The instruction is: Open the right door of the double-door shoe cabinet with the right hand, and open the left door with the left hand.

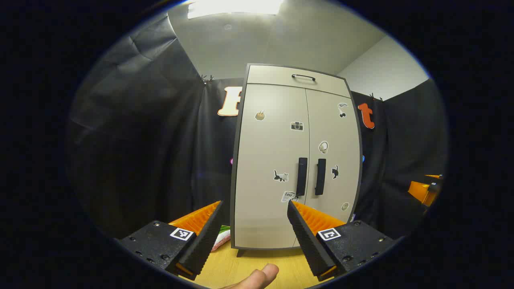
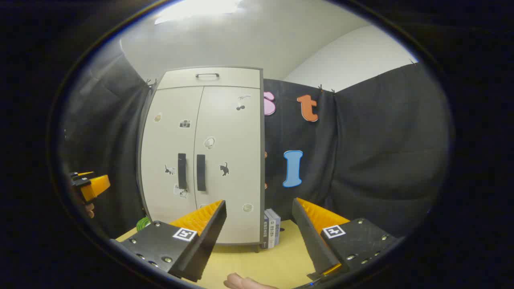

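1. The shoe cabinet (image 1: 281,168) stands upright on the wooden desk (image 1: 241,269) against the black cloth wall; both doors are closed.
2. In the left gripper view the left door (image 1: 269,160) and right door (image 1: 333,160) meet at a centre seam, with the left handle (image 1: 301,176) and right handle (image 1: 320,176) as dark vertical bars just beside it.
3. A drawer front with a small dark pull (image 1: 303,76) runs across the top of the cabinet.
4. Small stickers dot both doors, among them a camera (image 1: 296,126) and a cat (image 1: 281,176).
5. The left tool (image 1: 253,206) is released, its fingers spread wide with nothing between them, held apart from the cabinet and pointing at the left door.
6. The right tool (image 2: 259,204) is likewise released and empty, held back from the cabinet, which lies left of its centre in the right gripper view.
7. In the right gripper view a couple of books (image 2: 272,228) stand upright on the desk just beside the cabinet's right side.
8. A fingertip (image 1: 261,277) shows at the bottom edge of the left gripper view.
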A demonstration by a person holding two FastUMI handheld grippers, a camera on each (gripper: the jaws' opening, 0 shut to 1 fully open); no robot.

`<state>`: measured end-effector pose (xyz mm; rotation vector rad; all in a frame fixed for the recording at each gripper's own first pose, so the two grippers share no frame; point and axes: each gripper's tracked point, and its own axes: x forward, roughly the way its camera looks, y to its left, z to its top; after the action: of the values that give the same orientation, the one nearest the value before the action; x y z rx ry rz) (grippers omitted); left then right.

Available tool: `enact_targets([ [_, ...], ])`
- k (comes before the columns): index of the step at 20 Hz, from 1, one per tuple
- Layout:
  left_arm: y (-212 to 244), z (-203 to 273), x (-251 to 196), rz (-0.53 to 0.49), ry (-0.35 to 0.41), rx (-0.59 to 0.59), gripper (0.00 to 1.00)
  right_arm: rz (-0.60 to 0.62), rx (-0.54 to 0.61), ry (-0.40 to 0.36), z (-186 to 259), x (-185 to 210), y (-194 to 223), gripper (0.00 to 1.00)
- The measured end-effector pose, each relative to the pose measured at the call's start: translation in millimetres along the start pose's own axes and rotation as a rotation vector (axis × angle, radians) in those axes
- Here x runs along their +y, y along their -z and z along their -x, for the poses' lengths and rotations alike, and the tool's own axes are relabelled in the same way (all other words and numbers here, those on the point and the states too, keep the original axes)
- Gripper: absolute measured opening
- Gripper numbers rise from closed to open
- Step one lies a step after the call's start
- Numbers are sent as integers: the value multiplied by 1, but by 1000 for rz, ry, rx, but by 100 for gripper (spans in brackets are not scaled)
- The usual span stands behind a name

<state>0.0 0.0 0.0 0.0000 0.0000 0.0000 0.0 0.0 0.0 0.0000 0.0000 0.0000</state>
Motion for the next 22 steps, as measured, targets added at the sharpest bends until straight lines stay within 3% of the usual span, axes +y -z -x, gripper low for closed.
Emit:
enact_targets([
  [6,-4,-1,4,-10,-4,-8,96,35,-3,-26,1,8,5,100],
  [11,5,1,-1,-1,9,17,94,44,-3,-47,-4,19,11,94],
  [12,9,0,-2,2,12,29,96,40,-1,-51,-6,20,13,98],
  [22,20,-9,-1,-3,58,31,96,7,32,-109,-57,60,23,98],
])
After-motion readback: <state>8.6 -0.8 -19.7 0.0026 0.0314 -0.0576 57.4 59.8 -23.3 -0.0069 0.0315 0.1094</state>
